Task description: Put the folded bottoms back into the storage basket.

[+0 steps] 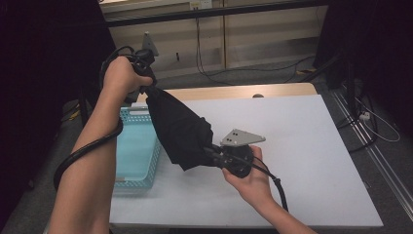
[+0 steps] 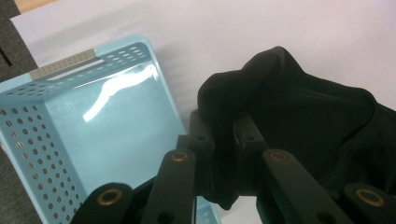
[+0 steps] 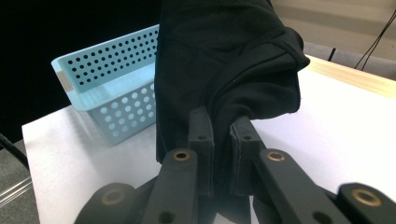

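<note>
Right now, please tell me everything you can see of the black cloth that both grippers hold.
The black cloth looks soft, matte and plain, perhaps a garment. It hangs stretched and folded between the left gripper, raised high, and the right gripper, lower. Each pinches a bunched edge. It is lifted above the white table, beside the light blue perforated plastic basket.

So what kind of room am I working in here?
Probably a lab or recording workspace, not a home: a plain white-topped table with one perforated light-blue plastic basket, loose black cables across the floor behind, and dark curtains at the sides.
</note>
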A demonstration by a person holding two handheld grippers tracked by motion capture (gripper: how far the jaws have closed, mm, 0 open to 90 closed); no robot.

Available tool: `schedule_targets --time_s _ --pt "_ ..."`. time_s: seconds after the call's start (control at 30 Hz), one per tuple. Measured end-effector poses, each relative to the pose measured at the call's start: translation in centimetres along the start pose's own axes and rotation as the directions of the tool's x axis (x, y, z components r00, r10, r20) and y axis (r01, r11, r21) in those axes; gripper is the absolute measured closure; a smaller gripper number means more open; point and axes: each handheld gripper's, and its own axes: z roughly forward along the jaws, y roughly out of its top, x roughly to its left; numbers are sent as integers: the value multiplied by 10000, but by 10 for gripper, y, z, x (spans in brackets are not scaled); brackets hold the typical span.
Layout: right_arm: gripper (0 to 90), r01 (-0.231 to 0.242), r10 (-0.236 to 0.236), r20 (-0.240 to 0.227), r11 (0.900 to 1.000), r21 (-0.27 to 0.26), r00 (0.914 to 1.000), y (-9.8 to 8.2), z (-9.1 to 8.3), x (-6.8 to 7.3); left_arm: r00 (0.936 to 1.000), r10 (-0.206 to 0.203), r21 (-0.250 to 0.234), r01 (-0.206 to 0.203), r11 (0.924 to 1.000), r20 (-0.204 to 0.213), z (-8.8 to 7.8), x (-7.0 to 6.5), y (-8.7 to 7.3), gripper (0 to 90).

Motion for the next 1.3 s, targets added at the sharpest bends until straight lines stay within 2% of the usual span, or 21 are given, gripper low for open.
schedule_targets --time_s 0.4,0.73,1.2,1.3 --pt "818 -31 31 -143 10000 -35 9999 4 7 5 10000 -40 73 40 10000 -18 -7 8 -2 809" --pt "819 104 -109 -304 9998 -161 9995 14 10 12 9996 -261 118 262 9996 -78 -15 17 -4 810" --pt "819 263 -283 -578 9990 -359 9979 33 15 24 9974 -667 333 676 9972 -271 -22 38 -6 810" --pt "819 344 -371 -650 9985 -423 9972 37 15 26 9976 -636 354 646 9973 -284 -23 42 -7 810"
